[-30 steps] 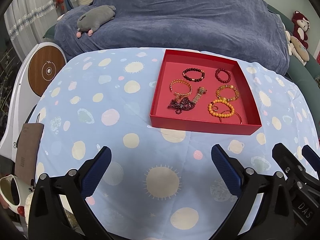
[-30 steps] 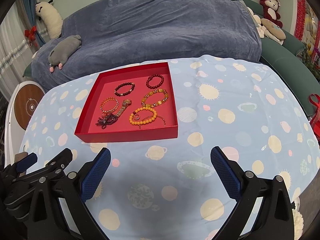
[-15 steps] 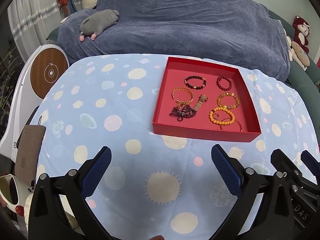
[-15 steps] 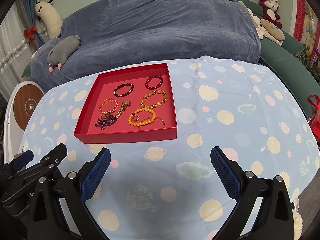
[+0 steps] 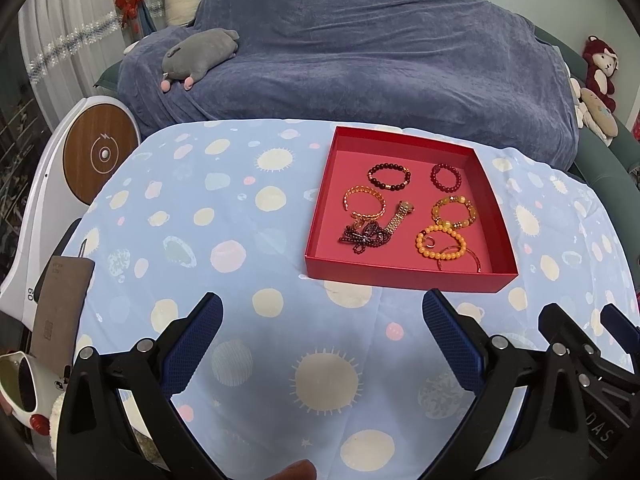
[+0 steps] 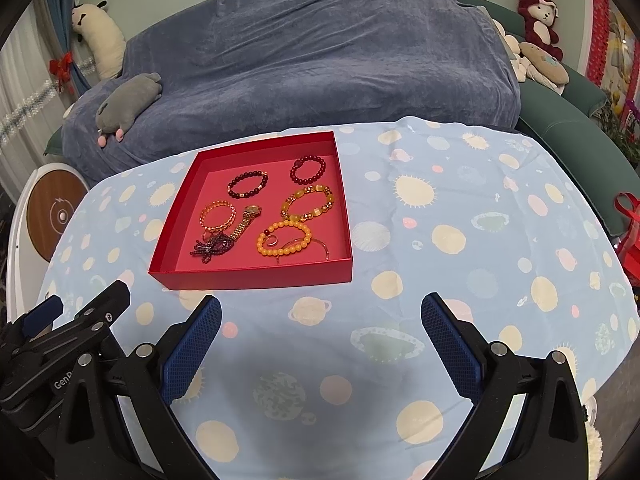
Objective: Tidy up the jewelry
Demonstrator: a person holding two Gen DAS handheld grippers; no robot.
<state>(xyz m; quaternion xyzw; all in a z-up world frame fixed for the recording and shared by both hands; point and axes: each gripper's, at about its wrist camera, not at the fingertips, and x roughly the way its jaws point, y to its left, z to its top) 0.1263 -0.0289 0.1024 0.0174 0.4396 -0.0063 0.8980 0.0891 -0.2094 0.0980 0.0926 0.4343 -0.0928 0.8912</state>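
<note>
Left wrist view: the red tray (image 5: 404, 276) now sits farther off than a second ago, both grippers having drawn back over the spotted surface (image 5: 224, 216), which suggests the sorting is finished or not yet begun. The left gripper (image 5: 322, 312) and right gripper (image 6: 320, 312) hang with jaws wide and empty, near the tray's front wall. Inside lie five beaded or chain bracelets, among them the orange bracelet (image 5: 440, 242), plus one gold watch (image 5: 398, 218), one dark bead tangle (image 5: 360, 236) and one thin bangle (image 5: 460, 256).
</note>
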